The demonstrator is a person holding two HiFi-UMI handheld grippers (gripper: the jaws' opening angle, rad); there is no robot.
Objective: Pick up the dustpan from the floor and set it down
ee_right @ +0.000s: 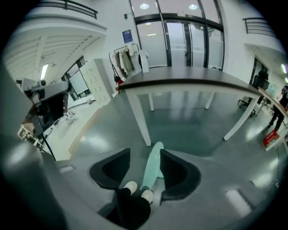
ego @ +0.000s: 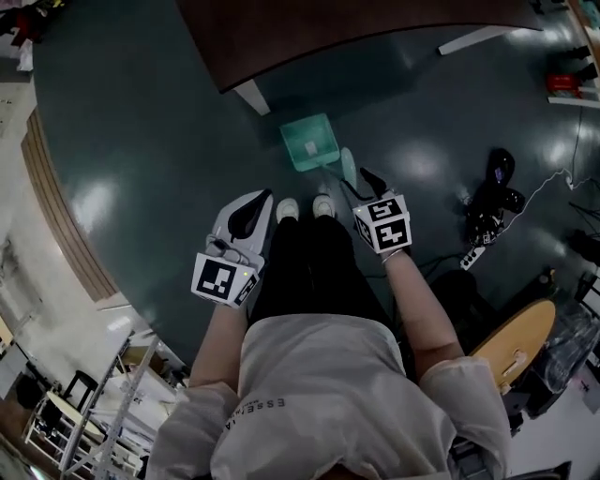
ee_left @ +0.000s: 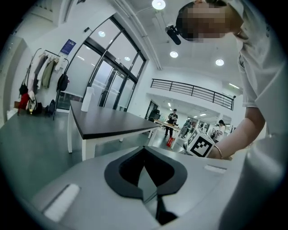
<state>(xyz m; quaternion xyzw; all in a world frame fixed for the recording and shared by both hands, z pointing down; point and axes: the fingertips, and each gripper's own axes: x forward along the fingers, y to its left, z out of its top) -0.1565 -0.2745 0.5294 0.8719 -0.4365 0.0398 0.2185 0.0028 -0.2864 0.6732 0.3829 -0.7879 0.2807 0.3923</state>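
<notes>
On the dark green floor [ego: 159,141], just ahead of the person's white shoes [ego: 288,210], sits the mint-green dustpan [ego: 309,142], its open tray facing the near edge of a brown table [ego: 328,28] and lying close to one white table leg [ego: 251,97]. Its long handle [ego: 348,167] rises from the tray back toward the person and reaches the right gripper [ego: 364,184]. In the right gripper view the two dark jaws stand apart with the pale handle between them – it runs close along the right-hand pad, with a clear gap on the other side, so the tongs are spread around it and not clamped. The left gripper [ego: 251,211] hangs beside the person's left leg, well apart from the dustpan; its own view looks out across the room at the table, and there its pads meet in a single seam – pressed together with nothing between them. The right gripper's marker cube [ee_left: 198,144] shows at that view's right side.
</notes>
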